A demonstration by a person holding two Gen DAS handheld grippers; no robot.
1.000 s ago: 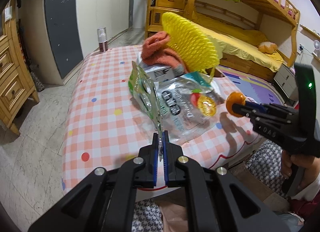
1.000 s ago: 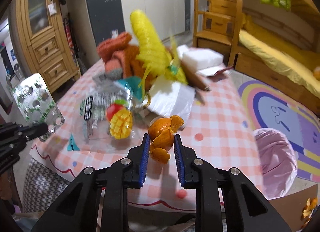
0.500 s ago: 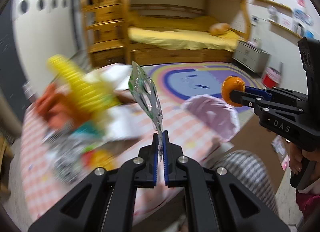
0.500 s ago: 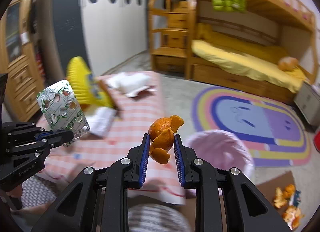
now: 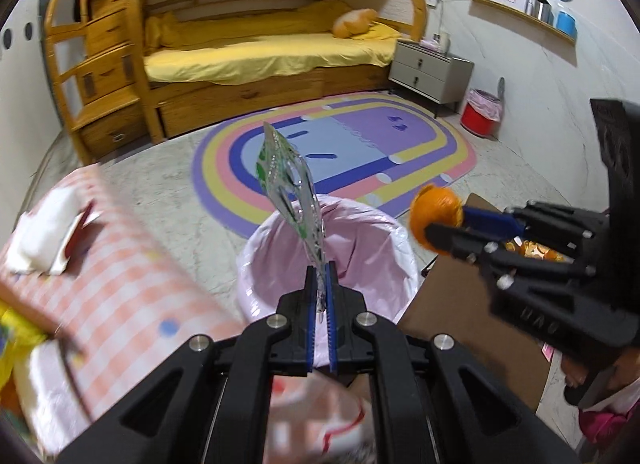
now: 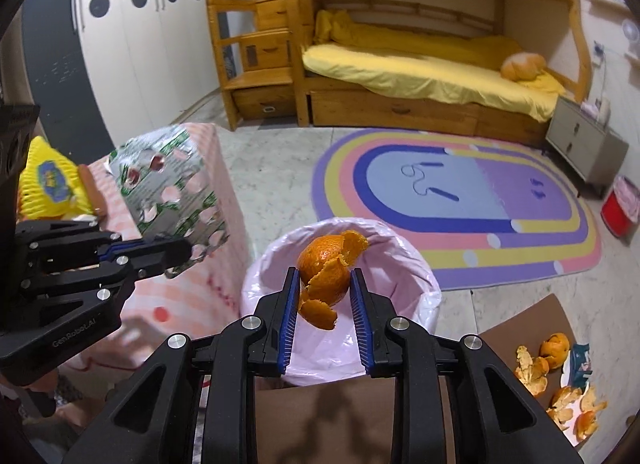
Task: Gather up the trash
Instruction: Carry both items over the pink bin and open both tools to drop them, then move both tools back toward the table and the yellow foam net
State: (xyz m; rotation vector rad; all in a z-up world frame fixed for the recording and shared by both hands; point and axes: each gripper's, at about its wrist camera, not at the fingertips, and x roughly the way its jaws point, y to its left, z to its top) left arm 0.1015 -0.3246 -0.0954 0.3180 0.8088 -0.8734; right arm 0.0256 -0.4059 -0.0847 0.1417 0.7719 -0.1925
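My left gripper (image 5: 319, 296) is clamped nearly flat on the bottom edge of an empty blister pack (image 5: 291, 190). The pack stands edge-on to the left wrist camera, its long axis running up and away from the jaws with a lean to the left, top end over the far rim of the bin. From the right wrist view I see its foil face (image 6: 170, 190), punched-out pockets, green print, tilted.

My right gripper (image 6: 324, 306) holds a piece of mandarin peel (image 6: 326, 270). Its jaws are partly closed, pads pressing the peel from both sides. The peel is a curled shell, open side up and to the right, with a loose flap hanging below the pads.

Both items are above the pink-lined trash bin (image 6: 416, 284), which sits on the floor just beside the table with the checked cloth (image 5: 132, 284). The peel hangs over the bin's near half, the pack to its left over the rim next to the table.

More peel scraps (image 6: 556, 368) lie on brown cardboard (image 6: 340, 416), right of the bin. A yellow foam fruit net (image 6: 48, 184) is on the table behind my left gripper. The rainbow rug (image 5: 352, 148) lies beyond the bin.
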